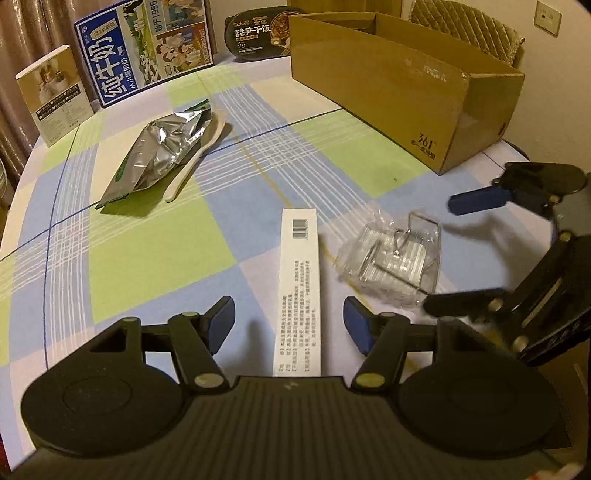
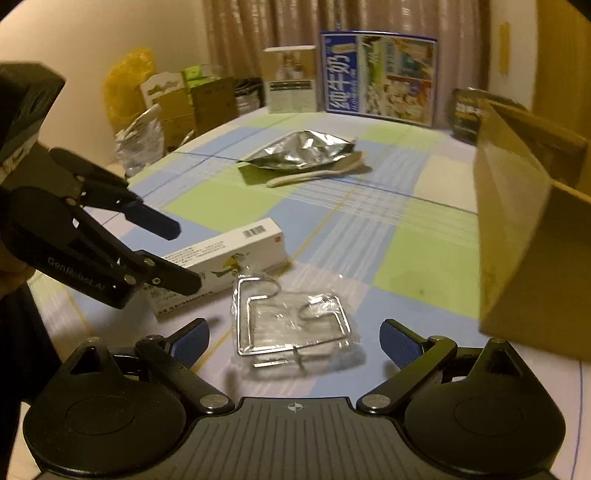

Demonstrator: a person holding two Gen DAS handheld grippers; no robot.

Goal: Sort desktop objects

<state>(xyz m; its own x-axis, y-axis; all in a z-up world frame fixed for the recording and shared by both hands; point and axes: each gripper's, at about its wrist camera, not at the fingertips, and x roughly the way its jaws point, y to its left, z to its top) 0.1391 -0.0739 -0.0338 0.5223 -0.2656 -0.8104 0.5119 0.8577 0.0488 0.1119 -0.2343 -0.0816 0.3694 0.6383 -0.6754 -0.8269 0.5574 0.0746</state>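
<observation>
Near end of long white printed carton hidden behind left gripper body; small print on it too fine to read
Pale plastic spoon partly covered by crumpled silver foil pouch
Brown cardboard box cut off at right edge of right wrist view, smeared by blur
Black instant-rice tub partly hidden behind the box, top clipped
Clutter beyond the table too blurred to tell

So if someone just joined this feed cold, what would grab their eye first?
Probably the two open tongs low over the checked tablecloth: the left tongs straddle a long white box, and the right tongs flank a metal wire rack in clear wrap. Next, the crumpled silver foil pouch mid-table and the open cardboard box at the far right.
</observation>
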